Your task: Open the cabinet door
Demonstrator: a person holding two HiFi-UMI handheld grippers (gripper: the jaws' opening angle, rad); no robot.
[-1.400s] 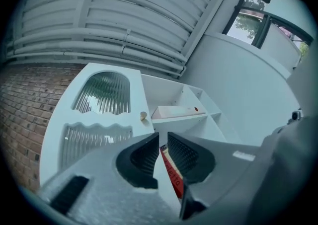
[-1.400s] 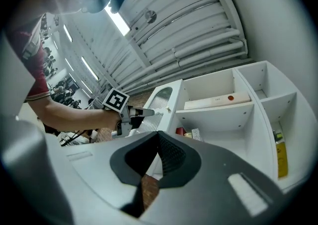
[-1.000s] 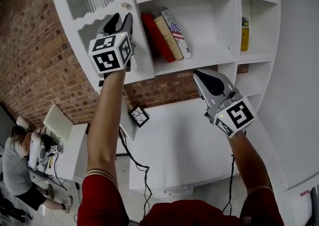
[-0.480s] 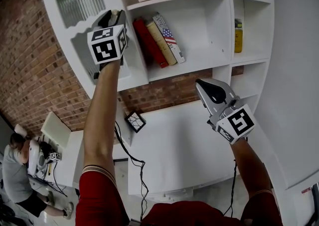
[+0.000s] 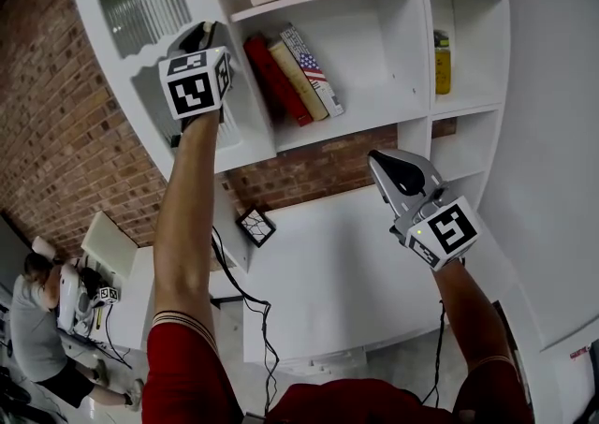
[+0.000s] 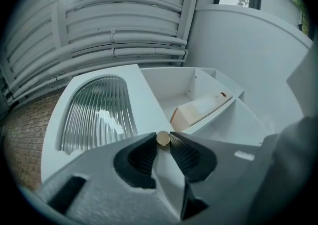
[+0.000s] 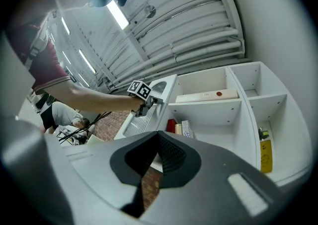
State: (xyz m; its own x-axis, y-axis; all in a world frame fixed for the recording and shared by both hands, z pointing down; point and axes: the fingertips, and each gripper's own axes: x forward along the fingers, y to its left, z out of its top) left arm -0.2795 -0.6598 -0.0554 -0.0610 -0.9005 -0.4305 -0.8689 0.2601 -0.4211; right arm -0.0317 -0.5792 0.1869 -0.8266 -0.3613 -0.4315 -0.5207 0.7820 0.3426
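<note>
Since a second ago the left hand-held gripper (image 5: 200,35) has risen along the ribbed-glass cabinet door (image 5: 140,3). Its jaws have just been closing and now pinch the small brass knob (image 6: 163,138) at the door's shelf-side edge. Only the left gripper view shows that knob, since the marker cube hides it in the head view. The right hand-held gripper (image 7: 158,138) hangs below and right of the door, jaws together and empty.

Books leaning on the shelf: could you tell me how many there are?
3, side by side: red book leftmost, tan book in the middle, flag-patterned book rightmost; none seems hidden.
</note>
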